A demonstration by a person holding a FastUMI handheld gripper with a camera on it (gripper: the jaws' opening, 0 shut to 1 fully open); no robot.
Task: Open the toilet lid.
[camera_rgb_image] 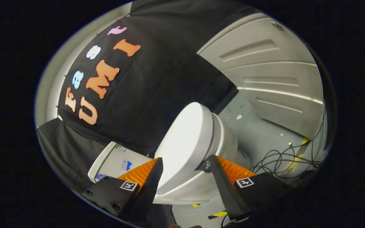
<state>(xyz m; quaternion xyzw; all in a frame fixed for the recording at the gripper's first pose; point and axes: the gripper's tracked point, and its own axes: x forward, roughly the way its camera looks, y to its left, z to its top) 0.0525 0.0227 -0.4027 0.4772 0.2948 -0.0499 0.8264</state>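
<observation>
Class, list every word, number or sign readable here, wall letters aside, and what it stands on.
Tank stickers: too blurred to read.
Small print on the right finger: too small.
Square markers on both fingers: patterns, no words.
Open gripper straddles the toilet lid.

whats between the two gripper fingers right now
In the gripper view, the white toilet lid lies between the open gripper fingers, its near edge in the gap; whether either finger touches it is unclear.

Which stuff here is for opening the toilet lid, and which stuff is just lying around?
For the job:
- toilet lid, white, just ahead of the fingers
- toilet under it
- gripper, fingers open, not touching the lid

Just lying about:
- cables on the floor
- tank with stickers
- grey door
</observation>
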